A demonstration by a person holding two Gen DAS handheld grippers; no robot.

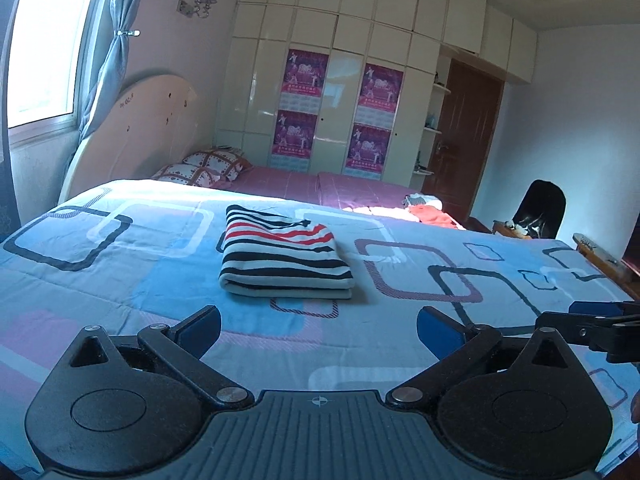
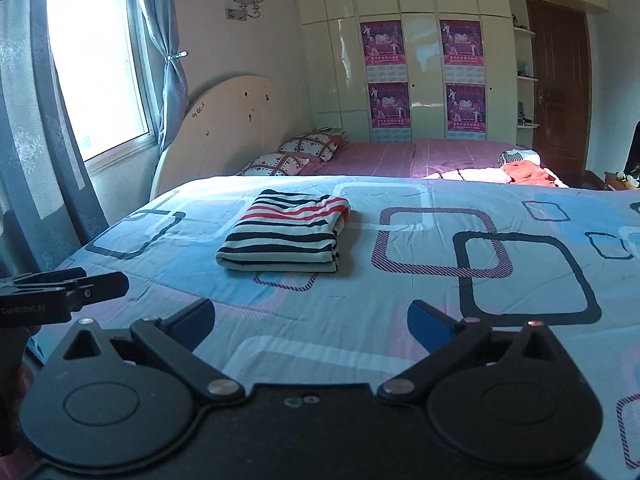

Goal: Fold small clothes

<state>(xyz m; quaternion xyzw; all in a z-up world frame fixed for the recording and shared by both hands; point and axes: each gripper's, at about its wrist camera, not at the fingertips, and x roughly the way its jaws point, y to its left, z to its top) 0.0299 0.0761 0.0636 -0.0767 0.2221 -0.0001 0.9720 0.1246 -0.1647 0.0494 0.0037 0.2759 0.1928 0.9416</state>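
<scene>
A folded striped garment [image 1: 284, 258], white with black and red stripes, lies flat on the blue patterned bedspread [image 1: 120, 280]. In the right wrist view the same striped garment [image 2: 286, 236] lies ahead and to the left. My left gripper [image 1: 319, 330] hangs open above the bedspread, well short of the garment, with nothing between its blue pads. My right gripper [image 2: 311, 326] is likewise open and holds nothing, back from the garment. Each view catches a part of the other gripper at its edge.
More clothes, red and striped [image 1: 430, 210], lie in a sunlit heap at the far right of the bed. Pillows [image 1: 204, 166] sit by the headboard, a dark chair [image 1: 542, 210] stands right of the bed, and a wardrobe and a door fill the far wall.
</scene>
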